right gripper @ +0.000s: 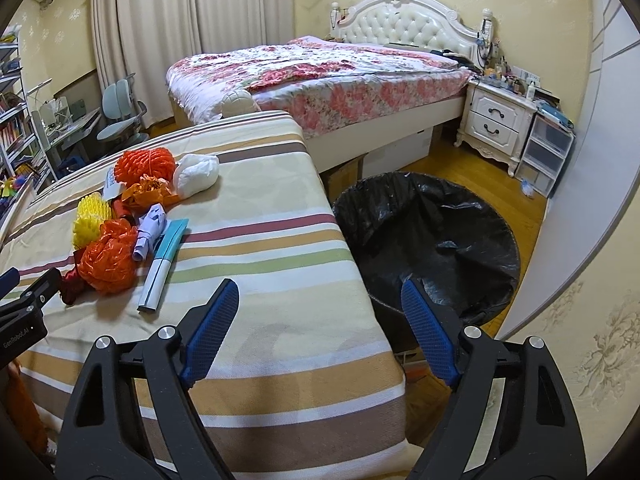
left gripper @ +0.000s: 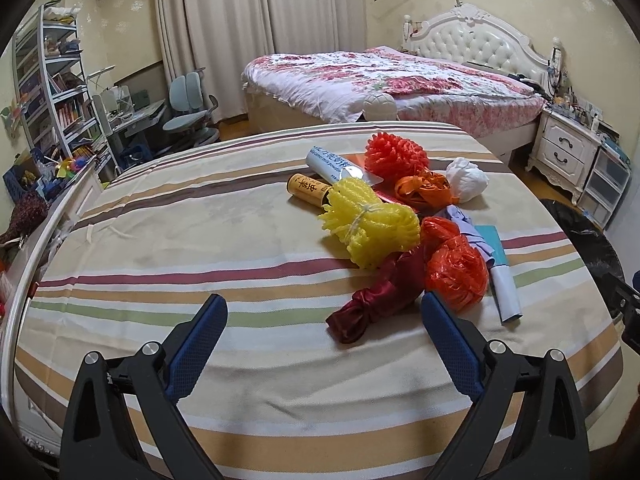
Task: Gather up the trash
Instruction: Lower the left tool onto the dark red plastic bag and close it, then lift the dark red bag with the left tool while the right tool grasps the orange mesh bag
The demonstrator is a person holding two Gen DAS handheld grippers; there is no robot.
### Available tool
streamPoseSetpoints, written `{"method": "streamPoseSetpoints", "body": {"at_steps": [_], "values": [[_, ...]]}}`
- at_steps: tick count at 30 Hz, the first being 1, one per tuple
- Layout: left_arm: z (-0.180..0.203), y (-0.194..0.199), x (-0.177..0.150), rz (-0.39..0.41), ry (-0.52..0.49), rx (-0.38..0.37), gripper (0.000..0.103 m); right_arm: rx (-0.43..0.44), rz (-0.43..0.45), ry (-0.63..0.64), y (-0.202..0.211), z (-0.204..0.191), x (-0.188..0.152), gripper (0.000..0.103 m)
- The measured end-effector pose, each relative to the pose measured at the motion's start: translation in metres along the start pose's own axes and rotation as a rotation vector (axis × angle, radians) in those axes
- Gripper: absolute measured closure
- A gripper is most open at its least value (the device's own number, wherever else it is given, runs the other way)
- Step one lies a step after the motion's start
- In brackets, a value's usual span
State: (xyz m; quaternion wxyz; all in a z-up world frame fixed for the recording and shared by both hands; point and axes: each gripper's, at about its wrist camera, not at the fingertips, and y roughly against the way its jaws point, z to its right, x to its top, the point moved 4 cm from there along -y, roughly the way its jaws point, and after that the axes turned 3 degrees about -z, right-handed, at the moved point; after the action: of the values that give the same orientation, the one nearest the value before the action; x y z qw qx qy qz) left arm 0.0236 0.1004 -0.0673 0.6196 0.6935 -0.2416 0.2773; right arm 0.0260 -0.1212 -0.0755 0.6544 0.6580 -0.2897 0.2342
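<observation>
Both tools stand wide open with nothing between their blue pads. Left tool (left gripper: 322, 312) hovers over the striped cloth of the counter (left gripper: 160, 240), its jaws spread, and the heap of trash lies just ahead of it and to its right. Nearest its right finger is a dark red fabric bundle (left gripper: 372, 300), touching an orange plastic bag (left gripper: 456, 272) beside it. Beyond these sit a yellow foam net (left gripper: 372, 224) tied with string, a gold tube (left gripper: 308, 190), a pale printed tube (left gripper: 332, 166), an orange foam net (left gripper: 394, 154), an orange ribbon wad (left gripper: 422, 190) and a white crumpled wad (left gripper: 468, 178). A lilac paper scrap (left gripper: 464, 220) and a teal-and-white box (left gripper: 504, 276) lie to the far right of the heap.

Right tool (right gripper: 320, 292) hangs over the counter's right edge, empty; no item is within its jaws. Its left finger is above the cloth, its right finger over a bin lined with a black bag (right gripper: 432, 232) that stands on the wooden floor (right gripper: 500, 184) just beside the counter. From this tool the heap lies well off to the left.
</observation>
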Motion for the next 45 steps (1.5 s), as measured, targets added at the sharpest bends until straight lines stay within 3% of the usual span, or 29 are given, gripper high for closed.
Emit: {"method": "streamPoseSetpoints", "body": {"at_steps": [7,9,11,16,20,24,34,45], "values": [[0.006,-0.008,0.001,-0.011,-0.024,-0.018,0.011,0.022,-0.018,0.012,-0.009,-0.009,-0.003,0.022],[0.010,-0.013,0.003,-0.020,-0.029,-0.026,0.029,0.025,-0.023,0.014,-0.010,-0.010,-0.004,0.022],[0.010,-0.018,0.003,-0.047,-0.022,-0.065,0.033,0.027,-0.026,0.016,-0.011,-0.011,-0.005,0.022],[0.010,-0.021,0.003,-0.054,-0.037,-0.078,0.039,0.033,-0.030,0.017,-0.009,-0.012,-0.006,0.021],[0.015,-0.023,0.000,-0.070,-0.062,-0.136,0.063,0.034,-0.030,0.021,-0.009,-0.014,-0.007,0.021],[0.014,-0.017,-0.003,-0.062,-0.068,-0.144,0.071,0.033,-0.023,0.030,-0.007,-0.017,-0.007,0.021],[-0.005,0.016,-0.004,-0.007,-0.026,-0.158,0.076,0.048,-0.009,0.069,0.001,-0.036,-0.004,0.021],[-0.055,0.023,-0.003,0.039,0.051,-0.065,0.076,0.147,-0.003,0.144,0.009,-0.088,0.004,0.021]]}}
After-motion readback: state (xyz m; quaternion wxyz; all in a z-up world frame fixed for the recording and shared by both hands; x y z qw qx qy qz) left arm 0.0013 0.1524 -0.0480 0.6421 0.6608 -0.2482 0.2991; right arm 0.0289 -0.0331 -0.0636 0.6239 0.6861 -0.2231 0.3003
